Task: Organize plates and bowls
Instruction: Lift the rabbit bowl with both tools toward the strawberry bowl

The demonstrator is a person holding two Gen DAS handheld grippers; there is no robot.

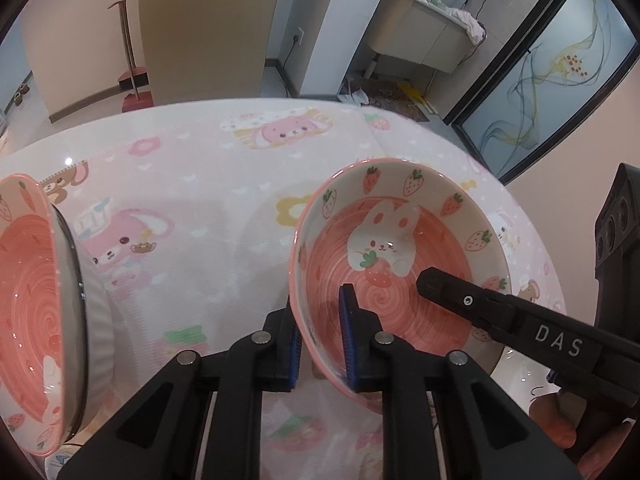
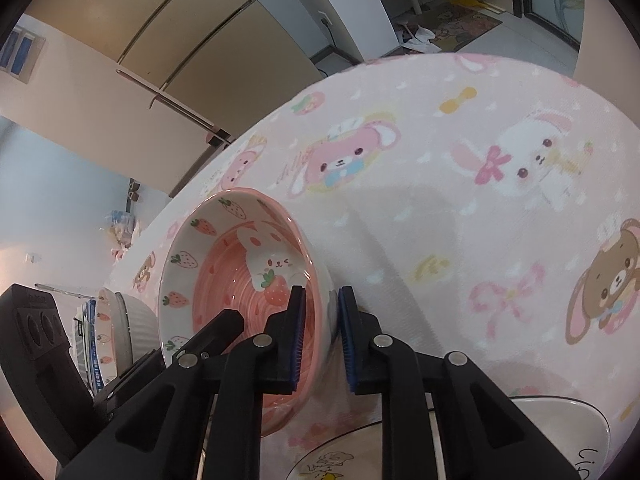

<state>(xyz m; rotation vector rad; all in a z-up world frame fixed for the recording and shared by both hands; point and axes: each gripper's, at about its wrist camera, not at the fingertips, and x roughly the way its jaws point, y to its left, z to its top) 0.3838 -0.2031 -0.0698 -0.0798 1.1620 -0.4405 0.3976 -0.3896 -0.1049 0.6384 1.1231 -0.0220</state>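
Observation:
A pink strawberry-and-rabbit bowl [image 1: 400,256] is held over the table between both grippers. My left gripper [image 1: 322,344] is shut on its near left rim, one pad inside, one outside. My right gripper [image 2: 320,340] is shut on the opposite rim of the same bowl [image 2: 240,272]; it also shows in the left wrist view [image 1: 472,300] reaching into the bowl from the right. A second pink bowl [image 1: 32,300] stands on its edge at the far left, also seen in the right wrist view [image 2: 116,336].
The round table [image 1: 224,184] has a pink cartoon cloth. A white plate with drawings [image 2: 520,440] lies at the near edge in the right wrist view. A fridge [image 1: 208,20] and a glass door [image 1: 560,80] stand beyond the table.

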